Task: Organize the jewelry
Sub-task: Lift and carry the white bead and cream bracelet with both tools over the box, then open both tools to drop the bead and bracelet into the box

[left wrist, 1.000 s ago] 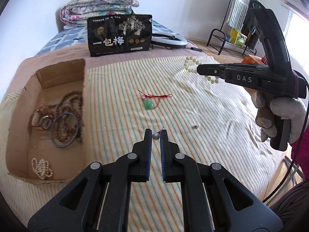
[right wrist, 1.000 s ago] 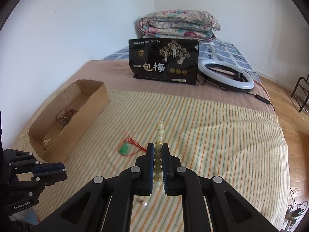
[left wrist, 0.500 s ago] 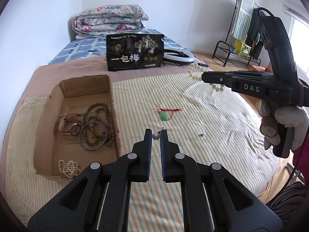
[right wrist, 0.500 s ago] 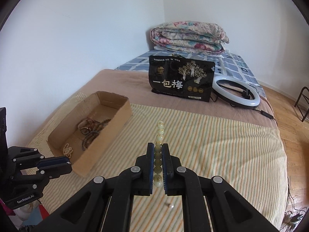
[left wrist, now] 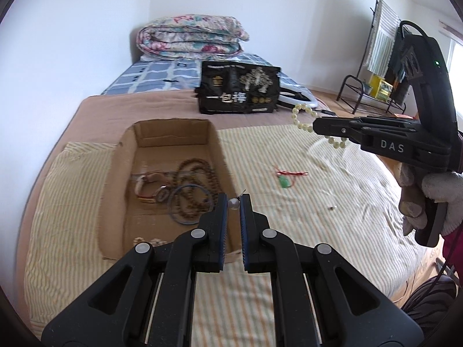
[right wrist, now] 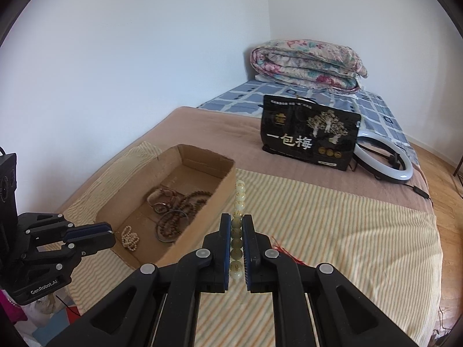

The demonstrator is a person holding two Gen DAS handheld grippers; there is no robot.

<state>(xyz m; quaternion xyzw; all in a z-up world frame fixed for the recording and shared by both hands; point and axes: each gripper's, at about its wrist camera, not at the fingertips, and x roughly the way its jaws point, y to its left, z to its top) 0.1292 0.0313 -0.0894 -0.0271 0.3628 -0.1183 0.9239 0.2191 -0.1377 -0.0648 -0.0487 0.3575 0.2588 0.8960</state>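
I have both grippers up over the bed, each one loaded. My left gripper has its jaws nearly shut on a small pearl earring, pinched right at the tips, with a thin wire sticking up from the bead. In the left wrist view those tips sit over the near right wall of the cardboard box. My right gripper has its jaws clamped on a pale bead bracelet; the loop stands on edge between the pads, some beads poking out past the tips and a couple hanging below. From the left camera I can see the same bracelet jutting from the right gripper, held in a gloved hand out over the striped cloth.

The box lies on the left part of the bed, open on top. Inside it I can see a long brown bead necklace, a dark bangle lying on it, a watch-like piece beside them, and a small white bead string at the near end.

Loose on the cloth, well right of the box, lies a green pendant on a red cord, and nearer the hand a tiny pale piece I cannot make out
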